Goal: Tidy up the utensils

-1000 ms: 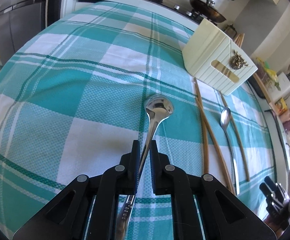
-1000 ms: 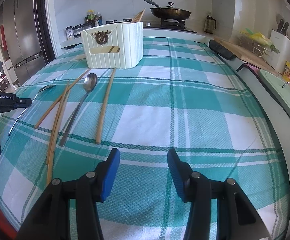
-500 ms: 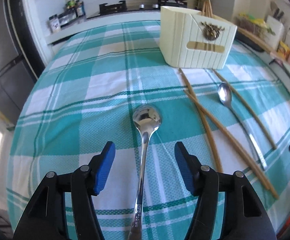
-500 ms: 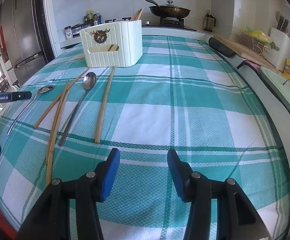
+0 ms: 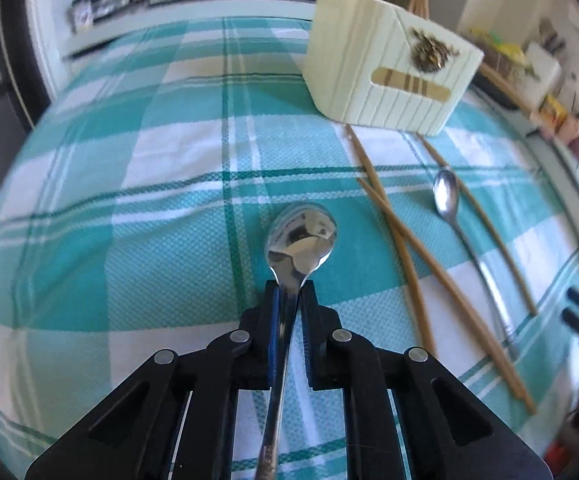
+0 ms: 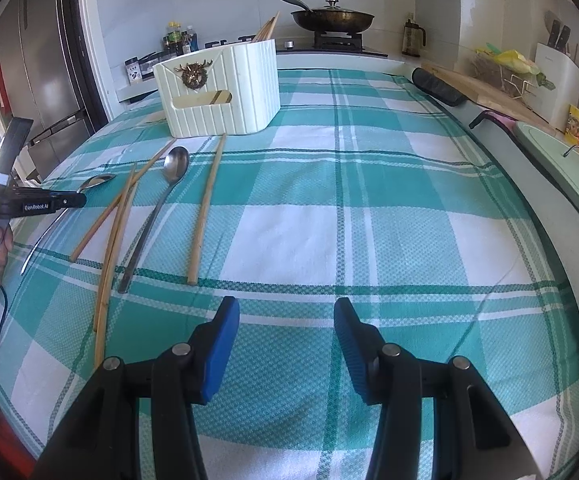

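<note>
My left gripper point(image 5: 289, 292) is shut on the neck of a shiny steel spoon point(image 5: 301, 236), bowl pointing forward over the checked cloth; it also shows in the right wrist view point(image 6: 96, 182). A cream utensil holder point(image 5: 385, 76) stands ahead to the right and holds some chopsticks. Several wooden chopsticks point(image 5: 405, 248) and a second long spoon point(image 5: 447, 200) lie on the cloth to the right. My right gripper point(image 6: 285, 320) is open and empty over the cloth's near edge; the holder point(image 6: 217, 88), chopsticks point(image 6: 205, 208) and long spoon point(image 6: 169, 184) lie ahead to its left.
A teal and white checked cloth point(image 6: 369, 220) covers the table. A stove with a lidded pan point(image 6: 331, 18) stands behind the table. A fridge point(image 6: 45, 80) is at the left. A counter with a knife block point(image 6: 557, 76) runs along the right.
My left gripper was shut on the spoon, opened half a second ago, and has shut again nearer the bowl. My right gripper has stayed still and open.
</note>
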Available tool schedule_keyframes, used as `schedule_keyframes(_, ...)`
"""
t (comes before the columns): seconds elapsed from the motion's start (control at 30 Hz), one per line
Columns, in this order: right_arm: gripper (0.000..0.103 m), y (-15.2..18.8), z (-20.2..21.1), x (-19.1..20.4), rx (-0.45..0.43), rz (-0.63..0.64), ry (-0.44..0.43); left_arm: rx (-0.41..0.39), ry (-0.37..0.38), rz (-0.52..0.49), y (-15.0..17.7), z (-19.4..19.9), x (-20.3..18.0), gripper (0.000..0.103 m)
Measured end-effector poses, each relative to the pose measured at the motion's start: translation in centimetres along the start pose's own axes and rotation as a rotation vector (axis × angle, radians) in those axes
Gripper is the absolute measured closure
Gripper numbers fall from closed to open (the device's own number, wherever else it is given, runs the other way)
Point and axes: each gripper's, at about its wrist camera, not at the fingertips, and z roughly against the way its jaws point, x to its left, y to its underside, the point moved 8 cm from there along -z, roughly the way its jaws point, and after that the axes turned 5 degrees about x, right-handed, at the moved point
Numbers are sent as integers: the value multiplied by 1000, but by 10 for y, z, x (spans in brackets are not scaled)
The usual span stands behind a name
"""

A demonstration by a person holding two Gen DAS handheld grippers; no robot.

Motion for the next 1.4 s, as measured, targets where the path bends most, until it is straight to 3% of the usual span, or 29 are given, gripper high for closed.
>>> schedule_keyframes(0.13,53,0,-1,-1,3,-2,-5,9,158,148,-1,0,22,95)
schedule_keyframes(0.27,53,0,-2,0,6,2,-6,14,233,228,-2,0,37,94)
schedule_keyframes(0.4,53,0,-3,1,10,5,-1,13,280,279,-4,0,48,94)
schedule_keyframes(0.57,53,0,-2,3,11,16,5,6,276,316,0,2,62,97)
schedule_keyframes(0.73,53,-1,-2,7,13,30,8,-1,227,296,1,5,57,96)
schedule_keyframes(0.8,53,-3,-2,9,11,39,9,-5,207,287,5,10,57,88)
schedule_keyframes(0.87,53,-8,0,9,6,45,8,-20,178,266,11,17,53,59)
schedule_keyframes(0.97,53,-23,3,9,-1,51,1,-51,94,211,20,31,47,38)
schedule_keyframes(1.13,53,-53,-14,27,24,106,-54,-76,11,131,33,49,33,30)
schedule_keyframes(1.33,53,-72,-58,66,104,191,-104,-102,-44,114,44,63,29,26)
schedule_keyframes(1.4,61,-71,-73,74,120,230,-71,-102,-62,108,46,64,29,25)
